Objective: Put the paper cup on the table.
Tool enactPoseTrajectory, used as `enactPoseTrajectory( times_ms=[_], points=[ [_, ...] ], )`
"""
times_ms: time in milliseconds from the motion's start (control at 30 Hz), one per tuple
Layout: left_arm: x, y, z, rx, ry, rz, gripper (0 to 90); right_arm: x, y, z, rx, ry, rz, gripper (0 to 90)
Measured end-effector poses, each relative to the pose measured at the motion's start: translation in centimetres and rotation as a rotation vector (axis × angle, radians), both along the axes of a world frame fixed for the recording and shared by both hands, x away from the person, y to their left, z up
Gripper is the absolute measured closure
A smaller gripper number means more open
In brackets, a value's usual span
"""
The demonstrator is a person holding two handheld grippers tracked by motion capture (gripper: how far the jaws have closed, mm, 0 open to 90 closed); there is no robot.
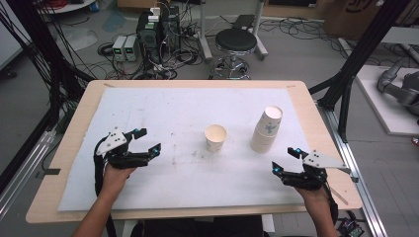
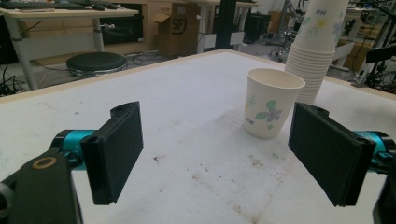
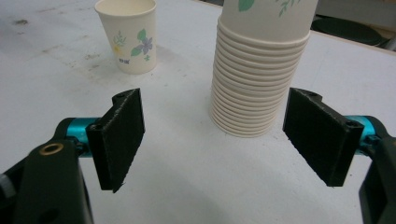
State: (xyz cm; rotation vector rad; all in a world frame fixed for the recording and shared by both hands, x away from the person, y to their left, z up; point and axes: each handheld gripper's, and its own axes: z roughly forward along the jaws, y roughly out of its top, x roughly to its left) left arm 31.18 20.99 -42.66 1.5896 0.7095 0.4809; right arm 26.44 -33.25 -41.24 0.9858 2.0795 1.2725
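A single paper cup (image 1: pixel 215 137) with a flower print stands upright at the middle of the white mat (image 1: pixel 163 108). To its right rises a stack of upside-down paper cups (image 1: pixel 267 129). My left gripper (image 1: pixel 147 140) rests open at the left of the mat, well apart from the single cup (image 2: pixel 271 102), with the stack (image 2: pixel 315 46) behind it. My right gripper (image 1: pixel 286 160) is open at the front right, just short of the stack (image 3: pixel 257 70); the single cup (image 3: pixel 130 35) stands farther off to the left. Both grippers hold nothing.
The mat covers a wooden table (image 1: pixel 84 106) whose edges lie close on all sides. Beyond the far edge stand a black stool (image 1: pixel 236 42) and power supplies among cables (image 1: pixel 148 34) on the floor. A black frame post (image 1: pixel 353 64) rises at the right.
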Motion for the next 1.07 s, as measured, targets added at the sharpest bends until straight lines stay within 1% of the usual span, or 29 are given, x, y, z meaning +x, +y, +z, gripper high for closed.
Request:
enactPoseTrajectory(
  times_ms=[67,167,233,333,367,467,600,633,1067],
  points=[
    [-0.08,-0.08,0.08,-0.003,-0.005,-0.006,17.9,-0.08,-0.07,0.14,0.003,-0.011,-0.001,21.0],
    [-0.14,-0.17,0.17,-0.003,-0.009,-0.011,17.9,-0.11,-0.05,0.15,0.013,0.0,0.001,21.1],
    [-0.19,-0.2,0.14,0.0,-0.007,-0.014,17.9,-0.05,-0.02,0.12,0.006,0.003,0.005,21.1],
    [-0.14,-0.22,0.08,-0.004,-0.006,-0.012,17.9,-0.05,0.0,0.11,0.011,0.004,0.002,21.1],
    [-0.13,-0.21,0.06,-0.004,-0.003,-0.012,17.9,-0.04,-0.07,0.07,0.005,0.001,-0.001,21.1],
    [-0.11,-0.22,0.05,0.001,-0.003,-0.014,17.9,-0.09,-0.16,0.1,0.007,0.004,-0.005,21.1],
    [-0.08,-0.28,-0.01,-0.003,-0.001,-0.014,17.9,-0.1,-0.25,0.17,0.005,-0.001,-0.01,21.1],
    [-0.07,-0.28,-0.04,-0.002,0.0,-0.015,17.9,-0.07,-0.28,0.19,0.001,-0.009,-0.008,21.1],
    [0.0,-0.26,-0.12,-0.004,0.001,-0.01,17.9,-0.14,-0.33,0.33,-0.003,-0.017,-0.008,21.1]
  ],
)
